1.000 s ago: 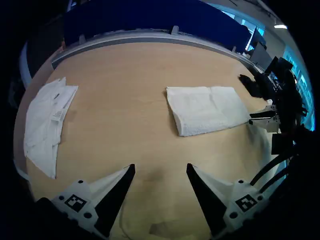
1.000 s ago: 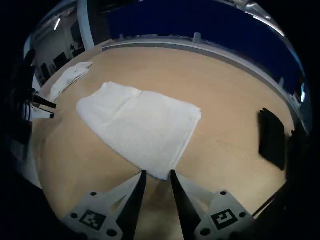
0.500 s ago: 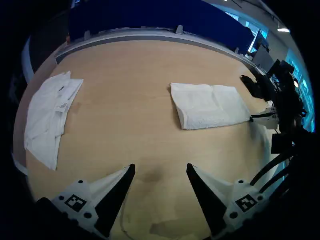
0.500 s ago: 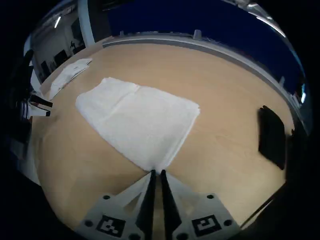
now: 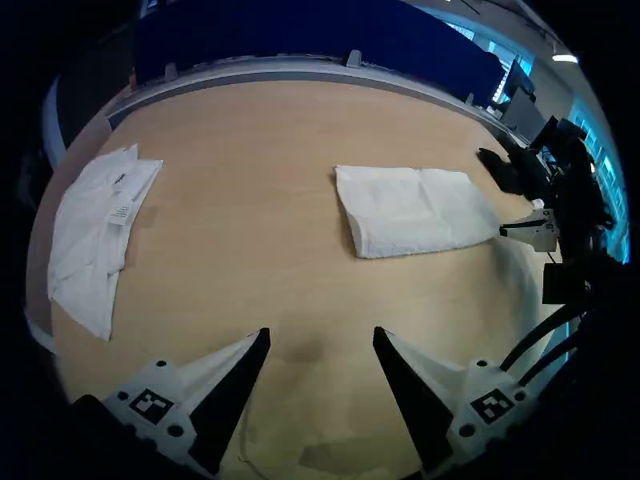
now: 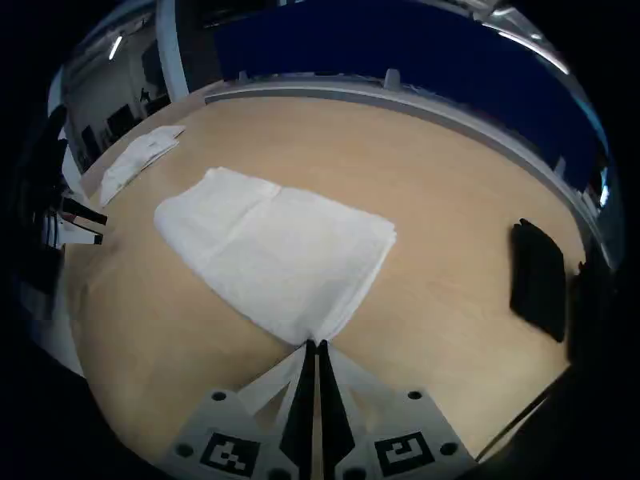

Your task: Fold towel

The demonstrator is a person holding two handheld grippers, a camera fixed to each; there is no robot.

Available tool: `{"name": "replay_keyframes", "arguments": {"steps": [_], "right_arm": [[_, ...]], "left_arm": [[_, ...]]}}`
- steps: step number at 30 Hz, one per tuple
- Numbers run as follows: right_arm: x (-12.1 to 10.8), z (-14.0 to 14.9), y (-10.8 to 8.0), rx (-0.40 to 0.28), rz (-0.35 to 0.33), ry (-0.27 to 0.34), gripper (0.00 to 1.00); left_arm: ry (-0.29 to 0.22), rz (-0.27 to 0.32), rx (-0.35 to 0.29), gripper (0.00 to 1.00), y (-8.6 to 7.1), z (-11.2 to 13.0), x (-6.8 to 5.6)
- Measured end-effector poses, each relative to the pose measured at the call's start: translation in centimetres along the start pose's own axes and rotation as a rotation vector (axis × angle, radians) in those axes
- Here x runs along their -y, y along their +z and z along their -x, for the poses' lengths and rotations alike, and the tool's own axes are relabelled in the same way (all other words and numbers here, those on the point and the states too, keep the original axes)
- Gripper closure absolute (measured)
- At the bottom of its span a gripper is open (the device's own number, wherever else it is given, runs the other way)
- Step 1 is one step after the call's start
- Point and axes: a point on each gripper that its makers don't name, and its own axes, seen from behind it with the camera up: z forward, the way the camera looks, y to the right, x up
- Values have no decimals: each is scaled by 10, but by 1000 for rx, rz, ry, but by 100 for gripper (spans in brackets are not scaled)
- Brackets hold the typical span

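Note:
A white towel (image 5: 416, 210), folded into a rectangle, lies flat on the light wooden table (image 5: 264, 200). In the right gripper view the same towel (image 6: 276, 252) reaches down to my right gripper (image 6: 317, 346), which is shut on its nearest corner. That corner is drawn up into a small peak at the fingertips. From the left gripper view, the right gripper (image 5: 530, 232) sits at the towel's right end. My left gripper (image 5: 320, 334) hovers open over bare table, well short of the towel, with nothing between its fingers. In the right gripper view the left gripper (image 6: 78, 224) appears at the far left edge.
A loose pile of white cloths (image 5: 96, 232) lies near the table's left edge, also far left in the right gripper view as white cloths (image 6: 140, 156). A flat black object (image 6: 538, 280) rests on the table right of the towel. A blue partition (image 6: 400, 48) backs the table.
My right gripper's fingers have come together on the towel's near corner, which now rises slightly. The left gripper has stayed open and has barely shifted.

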Motion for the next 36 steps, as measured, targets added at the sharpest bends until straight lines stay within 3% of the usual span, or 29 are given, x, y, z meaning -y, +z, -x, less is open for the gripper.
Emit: {"name": "replay_keyframes", "arguments": {"steps": [14, 26, 36], "right_arm": [[13, -69, -19, -112, -22, -23, 97], [40, -135, -29, -200, -50, -102, 97], [62, -150, -23, -196, -81, -152, 97]], "left_arm": [[-8, 6, -21, 5, -9, -8, 2], [-22, 7, -47, 5, -16, -12, 6], [-30, 19, -65, 5, -22, -15, 4]]}}
